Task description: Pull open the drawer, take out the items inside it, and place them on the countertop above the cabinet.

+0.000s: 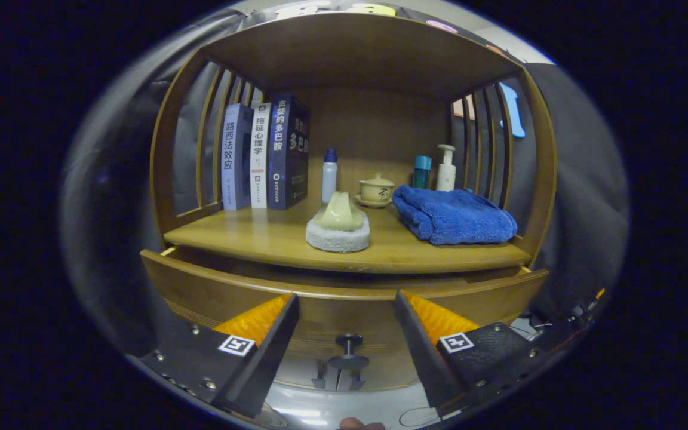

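Claw (347, 304) is spread wide and holds nothing at the bottom middle, so it could bump the drawer (344, 298) front or miss the small knob (349, 352) below

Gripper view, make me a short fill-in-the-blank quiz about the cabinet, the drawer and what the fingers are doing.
1. The gripper has its fingers ____, with the drawer knob in the gap between them.
2. The drawer is pulled ____ a little way.
3. The folded towel on the countertop is ____ in colour.
4. Three ____ stand upright beside the slats.

Missing words: open; out; blue; books
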{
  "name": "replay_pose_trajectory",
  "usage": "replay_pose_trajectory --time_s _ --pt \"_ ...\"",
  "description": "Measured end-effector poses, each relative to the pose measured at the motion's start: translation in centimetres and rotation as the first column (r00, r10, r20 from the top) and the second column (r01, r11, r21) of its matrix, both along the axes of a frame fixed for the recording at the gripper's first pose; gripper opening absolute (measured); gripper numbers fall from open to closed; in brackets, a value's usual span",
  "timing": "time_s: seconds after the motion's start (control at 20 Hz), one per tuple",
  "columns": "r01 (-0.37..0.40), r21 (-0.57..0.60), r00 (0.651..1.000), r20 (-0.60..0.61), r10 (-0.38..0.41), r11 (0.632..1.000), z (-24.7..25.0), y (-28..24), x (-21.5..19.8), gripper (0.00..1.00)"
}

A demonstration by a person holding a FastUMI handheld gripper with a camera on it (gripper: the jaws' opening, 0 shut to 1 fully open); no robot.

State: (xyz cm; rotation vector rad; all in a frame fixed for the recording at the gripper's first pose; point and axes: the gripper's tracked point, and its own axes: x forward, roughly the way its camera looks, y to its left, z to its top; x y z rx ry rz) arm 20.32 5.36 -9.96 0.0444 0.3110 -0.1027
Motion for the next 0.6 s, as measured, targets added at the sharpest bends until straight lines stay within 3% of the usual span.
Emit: replay_pose_trajectory --time_s 0.6 --pt "-0.002 -0.026 1.0 -0.006 0.002 1.0 -0.2 -0.1 2.5 0.97"
